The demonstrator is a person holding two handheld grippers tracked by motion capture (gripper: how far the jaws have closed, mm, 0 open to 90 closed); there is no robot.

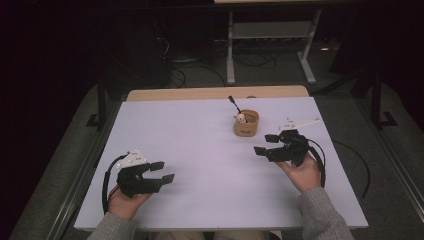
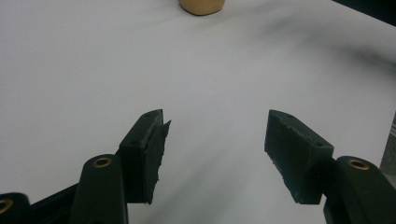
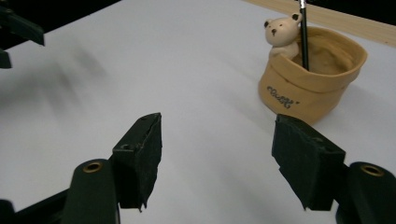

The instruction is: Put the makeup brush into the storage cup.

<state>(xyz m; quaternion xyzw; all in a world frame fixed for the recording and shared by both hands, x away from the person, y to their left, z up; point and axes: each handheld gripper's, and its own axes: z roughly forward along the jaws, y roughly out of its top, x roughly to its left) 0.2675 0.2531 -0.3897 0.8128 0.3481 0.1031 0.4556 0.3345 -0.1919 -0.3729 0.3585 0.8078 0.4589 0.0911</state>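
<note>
We see a white tabletop (image 1: 210, 150) with a tan pot (image 1: 246, 123) standing toward its far side, right of centre. A small bear figure (image 1: 240, 117) sits on the pot's rim and a black pen (image 1: 234, 103) stands in the pot, tilted to the left in the high view.

The right tool (image 1: 266, 144) is released: jaws wide apart, nothing between them, pads off everything. It sits in the person's right hand (image 1: 301, 172), near the pot on its right, not touching it. In the right gripper view the pot (image 3: 310, 77) lies just beyond the right-hand jaw, upright, with the bear figure (image 3: 282, 30) on its near-left rim and the pen (image 3: 303, 32) behind the bear. The pot carries dark lettering we cannot read.

The left tool (image 1: 163, 171) is released too, jaws apart over bare tabletop, well apart from the pot, held in the left hand (image 1: 122, 200) at the near-left of the tabletop. In the left gripper view the pot (image 2: 201, 5) shows far off at the top edge.
</note>
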